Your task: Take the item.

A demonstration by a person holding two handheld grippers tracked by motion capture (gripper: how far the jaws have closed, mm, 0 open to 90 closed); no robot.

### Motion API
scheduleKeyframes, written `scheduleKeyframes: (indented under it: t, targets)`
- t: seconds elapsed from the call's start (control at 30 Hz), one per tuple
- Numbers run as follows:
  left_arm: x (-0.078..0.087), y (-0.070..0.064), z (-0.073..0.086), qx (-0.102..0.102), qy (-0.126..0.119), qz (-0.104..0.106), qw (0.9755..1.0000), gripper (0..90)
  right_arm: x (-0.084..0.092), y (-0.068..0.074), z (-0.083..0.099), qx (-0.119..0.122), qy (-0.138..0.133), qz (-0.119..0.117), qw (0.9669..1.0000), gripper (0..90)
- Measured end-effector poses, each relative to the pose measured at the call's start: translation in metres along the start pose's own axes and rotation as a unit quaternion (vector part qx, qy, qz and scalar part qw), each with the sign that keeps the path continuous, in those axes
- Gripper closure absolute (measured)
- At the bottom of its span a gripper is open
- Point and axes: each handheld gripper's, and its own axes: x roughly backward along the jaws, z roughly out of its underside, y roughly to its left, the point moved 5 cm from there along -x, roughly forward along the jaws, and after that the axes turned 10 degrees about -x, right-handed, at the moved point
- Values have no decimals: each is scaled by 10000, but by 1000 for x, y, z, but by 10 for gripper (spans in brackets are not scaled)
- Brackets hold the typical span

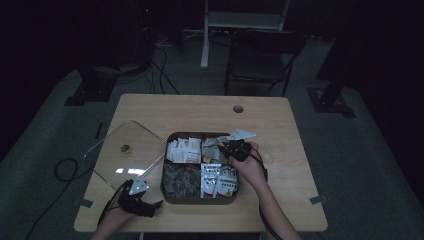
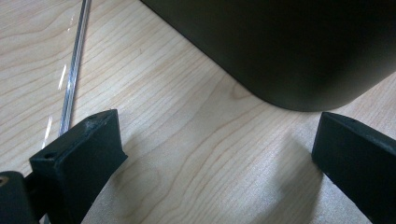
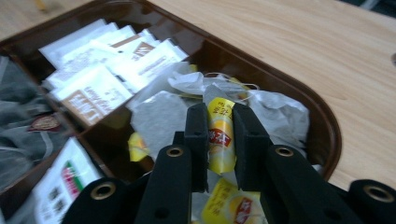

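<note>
A dark brown tray (image 1: 167, 195) with four compartments sits at the middle of the wooden table (image 1: 200, 110). My right gripper (image 1: 231, 145) reaches into the tray's far right compartment. In the right gripper view my right gripper (image 3: 220, 133) is shut on a yellow tea bag tag (image 3: 220, 135) above a pile of grey tea bags (image 3: 161, 116). White sachets (image 3: 100, 65) fill the neighbouring compartment. My left gripper (image 1: 145, 200) rests on the table by the tray's near left corner. Its jaws stand wide apart in the left gripper view (image 2: 215, 154), with bare wood between them and the tray's dark wall (image 2: 289, 51) just ahead.
A clear glass lid (image 1: 127, 155) lies on the table left of the tray, its edge (image 2: 74, 70) beside my left gripper. A clear glass (image 1: 272, 147) stands right of the tray. A chair (image 1: 262, 57) stands beyond the table's far edge, and cables trail across the floor.
</note>
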Motion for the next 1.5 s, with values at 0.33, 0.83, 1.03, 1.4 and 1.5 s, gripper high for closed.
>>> scheduleKeyframes:
  t: [0.33,0.83,1.03,1.4,1.5]
  targets:
    - [0,0,0,0,-1,0,10000,25,18,9,-11,63,-80,-186,9998,788]
    - [0,0,0,0,-1,0,10000,25,59,5,-29,-6,-442,-226,9988,791]
    - [0,0,0,1,-2,0,10000,25,72,-1,-30,-58,-514,-165,9985,791]
    - [0,0,0,1,-1,1,10000,25,93,-21,-30,-156,-699,35,9974,790]
    - [0,0,0,1,-1,1,10000,25,99,-28,-28,-195,-734,114,9970,788]
